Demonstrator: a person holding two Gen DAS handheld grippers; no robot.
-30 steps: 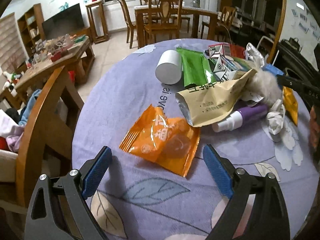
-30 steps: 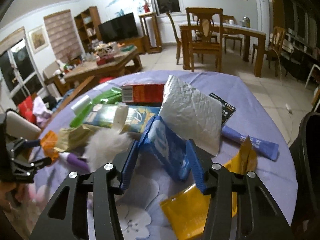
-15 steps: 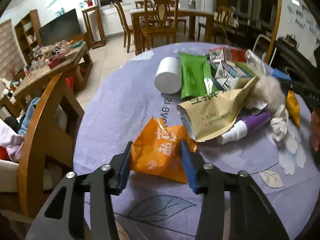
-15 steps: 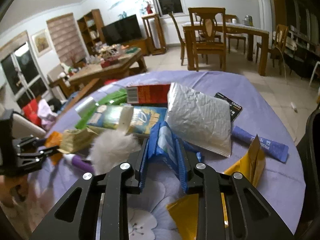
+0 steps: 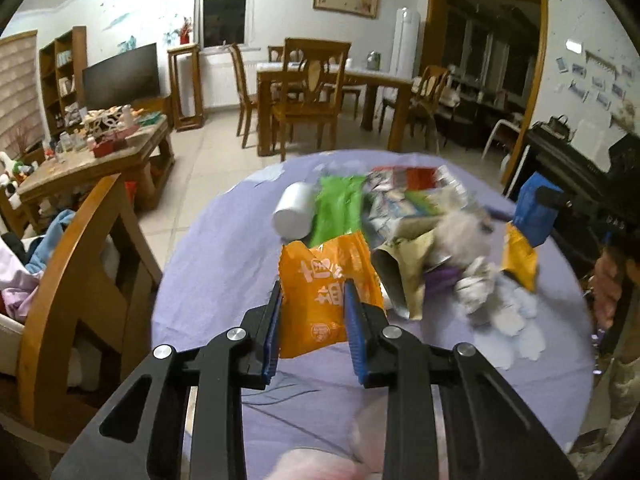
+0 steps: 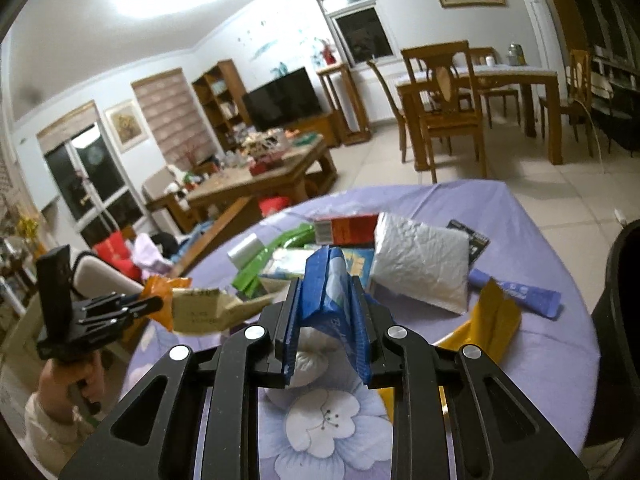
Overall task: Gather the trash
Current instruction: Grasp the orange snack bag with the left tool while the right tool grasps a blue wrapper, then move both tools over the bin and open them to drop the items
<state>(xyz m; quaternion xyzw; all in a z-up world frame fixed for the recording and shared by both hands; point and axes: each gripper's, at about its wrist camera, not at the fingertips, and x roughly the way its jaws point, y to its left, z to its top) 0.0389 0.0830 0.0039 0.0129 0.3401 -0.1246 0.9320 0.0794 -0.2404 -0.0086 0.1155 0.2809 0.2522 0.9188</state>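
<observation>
Left wrist view shows my left gripper (image 5: 314, 312) clamped on the orange snack packet (image 5: 324, 296), its blue pads pressing both sides of the packet's lower half; the packet stands upright between them, long axis running away from the camera, and looks clear of the purple tablecloth (image 5: 208, 280). On the right wrist view my right gripper (image 6: 326, 320) is pinched just as tightly on a folded blue wrapper (image 6: 326, 284), which rises out of the jaws above the flowered cloth. So each hand carries one piece, and the pile of remaining trash, with the white cup (image 5: 294, 214), green pouch (image 5: 336, 208) and silver bag (image 6: 420, 260), lies ahead of both grippers. What matters next, I judge, is the dark bin edge (image 6: 616, 320) at the far right of the table: it sits nearest my right hand, so the blue wrapper should go first, with the left crossing over afterwards.
</observation>
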